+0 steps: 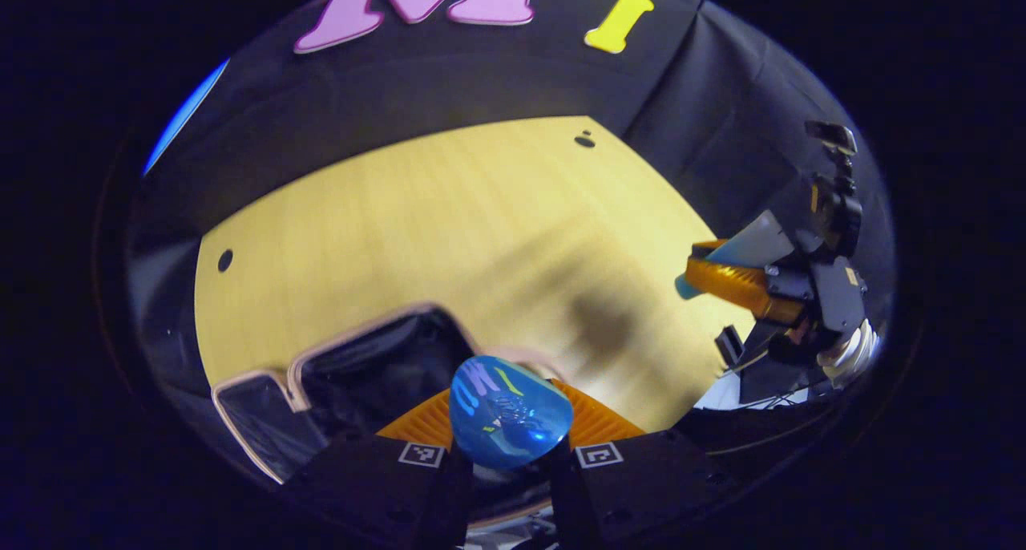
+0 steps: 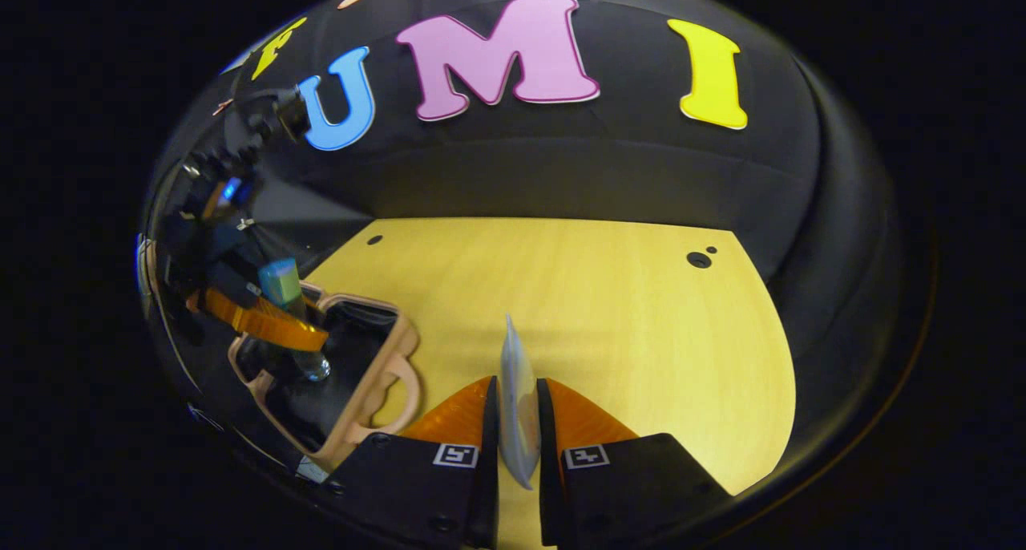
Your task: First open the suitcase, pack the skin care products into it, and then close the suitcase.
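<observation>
Matt wood-grain table (image 2: pixel 609 309), glossy bottle (image 1: pixel 509 412) (clear plastic), dark-lined suitcase (image 2: pixel 353 365)

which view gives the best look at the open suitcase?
The right gripper view: the suitcase shows its open dark inside, pale rim and handle, with the left gripper holding a bottle over it. In the left gripper view, the suitcase is partly hidden behind that gripper and bottle.

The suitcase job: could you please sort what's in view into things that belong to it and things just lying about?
Belongs to the job:
- suitcase, open
- blue bottle, in the left gripper
- flat sachet, in the right gripper

Just there:
- table
- booth wall
</observation>
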The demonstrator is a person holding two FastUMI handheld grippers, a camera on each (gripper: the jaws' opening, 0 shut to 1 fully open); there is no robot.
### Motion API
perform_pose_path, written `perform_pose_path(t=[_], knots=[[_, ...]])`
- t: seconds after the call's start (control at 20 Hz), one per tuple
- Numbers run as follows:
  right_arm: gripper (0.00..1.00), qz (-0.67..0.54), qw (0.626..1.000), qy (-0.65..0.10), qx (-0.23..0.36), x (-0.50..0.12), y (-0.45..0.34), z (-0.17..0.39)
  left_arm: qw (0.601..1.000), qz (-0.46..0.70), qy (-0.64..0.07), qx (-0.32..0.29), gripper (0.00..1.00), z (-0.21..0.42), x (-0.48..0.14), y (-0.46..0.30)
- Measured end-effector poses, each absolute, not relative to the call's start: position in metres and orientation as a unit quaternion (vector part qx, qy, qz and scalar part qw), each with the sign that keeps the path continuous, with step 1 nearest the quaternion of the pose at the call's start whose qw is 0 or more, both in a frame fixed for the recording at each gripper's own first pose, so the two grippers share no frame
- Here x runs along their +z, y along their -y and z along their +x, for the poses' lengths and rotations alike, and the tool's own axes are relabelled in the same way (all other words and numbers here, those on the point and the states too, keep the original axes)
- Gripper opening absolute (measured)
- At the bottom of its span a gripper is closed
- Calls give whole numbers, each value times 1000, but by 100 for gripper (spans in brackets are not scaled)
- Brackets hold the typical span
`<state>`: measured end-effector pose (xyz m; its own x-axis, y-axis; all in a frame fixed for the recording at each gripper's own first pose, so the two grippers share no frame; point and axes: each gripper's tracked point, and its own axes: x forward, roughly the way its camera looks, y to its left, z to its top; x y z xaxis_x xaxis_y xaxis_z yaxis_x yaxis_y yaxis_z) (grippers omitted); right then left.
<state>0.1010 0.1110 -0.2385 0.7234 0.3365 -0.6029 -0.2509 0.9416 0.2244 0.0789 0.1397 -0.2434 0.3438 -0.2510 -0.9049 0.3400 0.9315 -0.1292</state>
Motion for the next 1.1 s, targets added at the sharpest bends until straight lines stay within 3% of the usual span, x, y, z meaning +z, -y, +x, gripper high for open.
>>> perform_pose_path(t=[0.15,0.45,0.65,0.75,0.85,0.9,1.0,1.1], knots=[[24,67,926,-330,171,-227,-140,89,762,50,-632,-133,45,40,-295,-189],[24,59,927,-325,177,-215,-180,70,693,-27,-718,-64,45,10,-354,-202],[24,59,921,-339,185,-222,-207,59,699,-37,-714,-33,45,17,-368,-209],[24,59,915,-351,192,-227,-221,57,698,-35,-714,-42,51,11,-373,-208],[24,64,908,-358,206,-229,-239,52,707,-39,-703,-63,51,1,-367,-207],[24,63,907,-359,212,-230,-246,52,715,-39,-696,-64,54,-1,-361,-212],[24,55,900,-369,225,-234,-261,49,738,-38,-671,-66,86,-2,-346,-225],[24,60,890,-379,248,-237,-282,46,763,-65,-639,-72,80,-5,-320,-231]])
